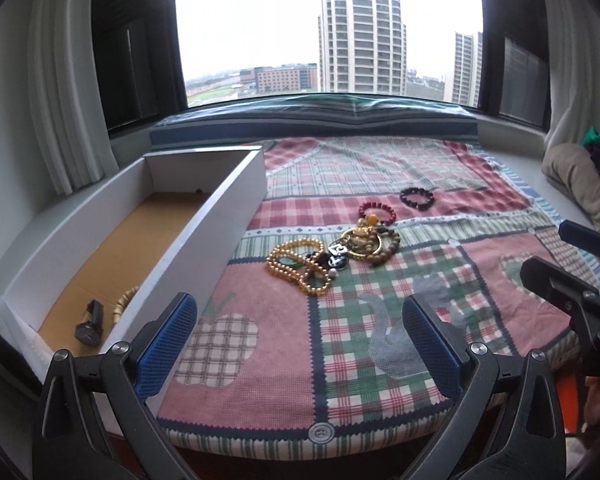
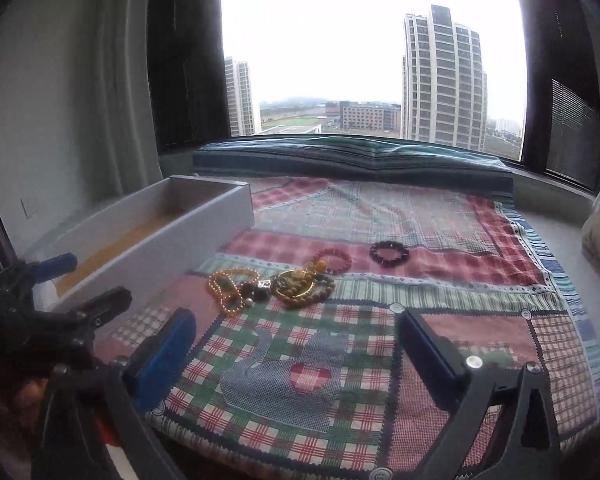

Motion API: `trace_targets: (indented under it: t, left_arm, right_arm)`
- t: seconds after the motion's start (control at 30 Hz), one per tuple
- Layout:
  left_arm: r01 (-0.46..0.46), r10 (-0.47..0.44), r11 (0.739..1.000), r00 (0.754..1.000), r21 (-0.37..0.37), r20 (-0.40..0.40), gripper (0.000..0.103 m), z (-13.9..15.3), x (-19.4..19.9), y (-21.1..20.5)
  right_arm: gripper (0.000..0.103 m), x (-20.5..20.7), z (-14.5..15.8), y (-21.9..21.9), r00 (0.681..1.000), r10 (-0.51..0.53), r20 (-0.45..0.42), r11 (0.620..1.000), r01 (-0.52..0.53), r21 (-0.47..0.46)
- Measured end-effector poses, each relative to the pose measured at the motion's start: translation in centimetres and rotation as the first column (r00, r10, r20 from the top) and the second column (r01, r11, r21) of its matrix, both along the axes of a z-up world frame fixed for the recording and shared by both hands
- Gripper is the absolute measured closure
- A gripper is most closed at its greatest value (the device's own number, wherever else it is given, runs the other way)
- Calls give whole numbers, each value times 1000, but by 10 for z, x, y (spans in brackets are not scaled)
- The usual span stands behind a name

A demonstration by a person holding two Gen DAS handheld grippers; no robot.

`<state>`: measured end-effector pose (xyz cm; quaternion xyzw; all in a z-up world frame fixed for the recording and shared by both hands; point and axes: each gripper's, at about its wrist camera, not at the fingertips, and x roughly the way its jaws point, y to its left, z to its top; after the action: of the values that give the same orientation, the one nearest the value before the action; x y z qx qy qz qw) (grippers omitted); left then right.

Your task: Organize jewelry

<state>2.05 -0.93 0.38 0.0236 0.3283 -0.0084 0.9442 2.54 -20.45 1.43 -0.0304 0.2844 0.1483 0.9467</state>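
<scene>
A pile of jewelry lies mid-mat: a gold bead necklace [image 1: 296, 264], a gold pendant [image 1: 358, 242] on a wooden bead bracelet [image 1: 392, 244], a red bead bracelet [image 1: 377, 211] and, apart, a dark bead bracelet [image 1: 417, 198]. The pile also shows in the right wrist view [image 2: 296, 284]. A long white box [image 1: 204, 220] stands at the left; a black watch [image 1: 89, 322] and a gold bracelet [image 1: 123, 302] lie inside. My left gripper [image 1: 300, 320] is open and empty, near of the pile. My right gripper [image 2: 296, 344] is open and empty, also short of the pile.
A patchwork plaid mat [image 1: 380, 312] covers a window seat. A striped cushion [image 1: 320, 120] lies along the window. A beige pillow [image 1: 584, 184] sits at the right. The right gripper shows at the left view's right edge [image 1: 572, 280].
</scene>
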Motion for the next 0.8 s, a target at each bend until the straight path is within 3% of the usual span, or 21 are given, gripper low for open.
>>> trace_targets:
  t: [0.17, 0.33, 0.8]
  left_arm:
    - [3, -4, 1000, 1000, 30, 27, 1, -1, -6, 0]
    - [-8, 8, 1000, 1000, 26, 0, 1, -8, -3, 0]
    - [-28, 27, 999, 999, -41, -43, 1, -19, 1, 11]
  right_arm:
    - [0, 3, -7, 4, 999, 5, -39, 1000, -6, -23]
    - [0, 1, -11, 14, 999, 30, -45, 998, -32, -60]
    - [0, 3, -35, 33, 993, 42, -110, 995, -52, -89]
